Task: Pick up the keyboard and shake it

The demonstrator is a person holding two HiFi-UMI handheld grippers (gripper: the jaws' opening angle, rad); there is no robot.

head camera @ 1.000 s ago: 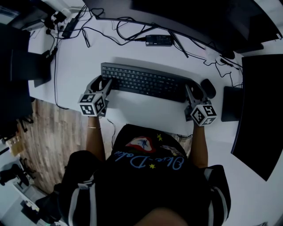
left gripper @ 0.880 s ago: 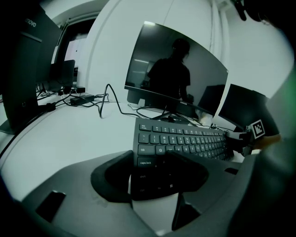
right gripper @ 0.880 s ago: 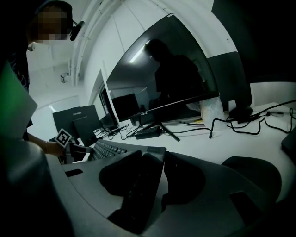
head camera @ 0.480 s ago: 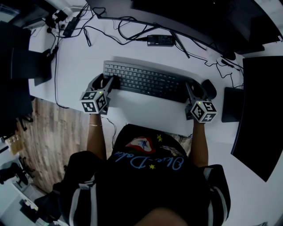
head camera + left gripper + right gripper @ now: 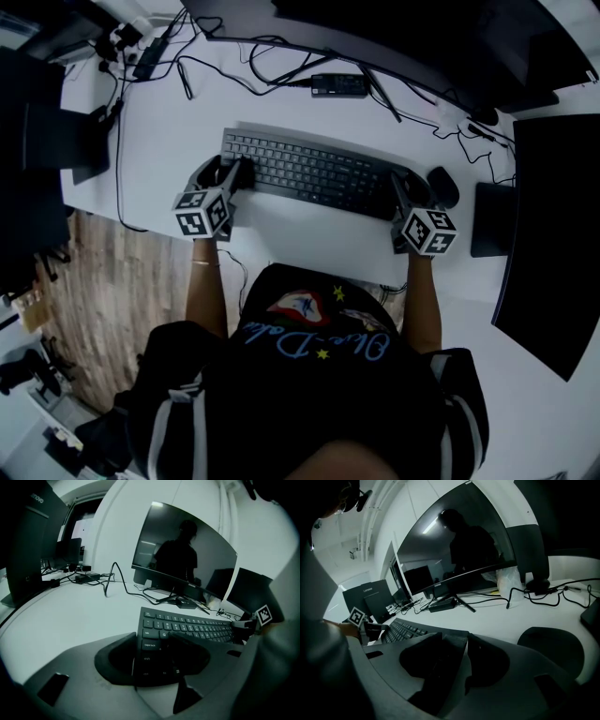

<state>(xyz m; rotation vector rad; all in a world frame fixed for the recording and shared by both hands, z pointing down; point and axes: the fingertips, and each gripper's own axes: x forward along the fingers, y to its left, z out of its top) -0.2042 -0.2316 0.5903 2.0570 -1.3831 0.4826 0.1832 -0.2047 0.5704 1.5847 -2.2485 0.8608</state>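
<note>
Jaws moving at both ends of the keyboard (image 5: 319,173): my left gripper (image 5: 227,172) just narrowed, my right gripper (image 5: 412,189) just widened, both loose around it, so I reckon it lies flat on the desk (image 5: 300,234), unlifted.

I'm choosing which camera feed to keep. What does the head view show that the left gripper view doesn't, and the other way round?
Head view only: the mouse right of the keyboard, and the wooden floor. Left gripper view only: the curved monitor's screen face with a person's silhouette reflected in it, and readable key labels such as caps lock. Both: the keyboard lying on the white desk, and the black power brick behind it.
</note>
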